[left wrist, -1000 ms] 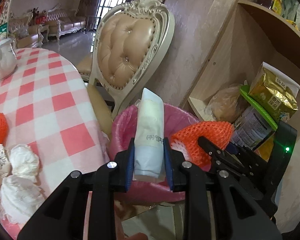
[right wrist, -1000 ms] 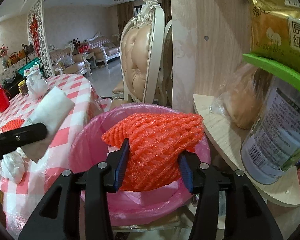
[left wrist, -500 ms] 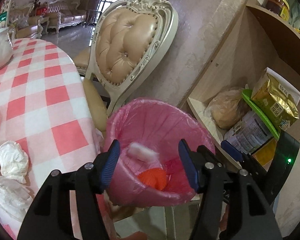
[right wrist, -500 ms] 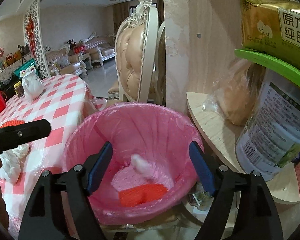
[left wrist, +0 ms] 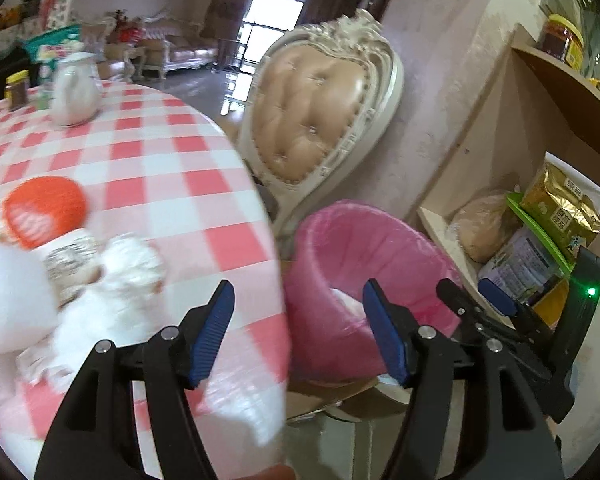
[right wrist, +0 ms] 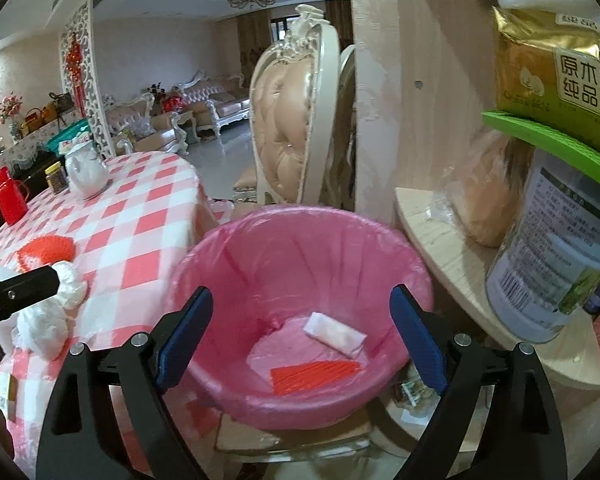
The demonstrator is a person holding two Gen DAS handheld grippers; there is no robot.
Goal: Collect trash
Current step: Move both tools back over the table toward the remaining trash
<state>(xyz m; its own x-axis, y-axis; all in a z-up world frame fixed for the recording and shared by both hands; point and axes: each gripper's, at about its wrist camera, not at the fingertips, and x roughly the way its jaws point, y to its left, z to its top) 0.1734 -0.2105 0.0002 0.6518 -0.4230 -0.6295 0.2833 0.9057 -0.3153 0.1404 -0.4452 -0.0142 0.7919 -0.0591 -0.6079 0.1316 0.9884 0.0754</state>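
The pink-lined bin (right wrist: 300,216) stands beside the checked table (right wrist: 148,220). On its bottom lie a white packet (right wrist: 334,334) and an orange foam net (right wrist: 316,374). My right gripper (right wrist: 302,300) hangs over the bin, its jaws opening wide with nothing between them. My left gripper (left wrist: 298,300) is over the table's edge next to the bin (left wrist: 340,216), its jaws opening and empty. On the table lie another orange foam net (left wrist: 44,210), crumpled white tissues (left wrist: 132,260) and a printed wrapper (left wrist: 70,260), all blurred.
A padded cream chair (left wrist: 320,120) stands behind the bin. A wooden shelf (right wrist: 440,232) at right holds a bagged loaf, a tin and a gold packet. A white teapot (right wrist: 86,172), a jar and a red flask (right wrist: 8,196) stand far on the table.
Both grippers opened and let go: the white packet and the orange net dropped into the bin. My left gripper then swung left toward the table.
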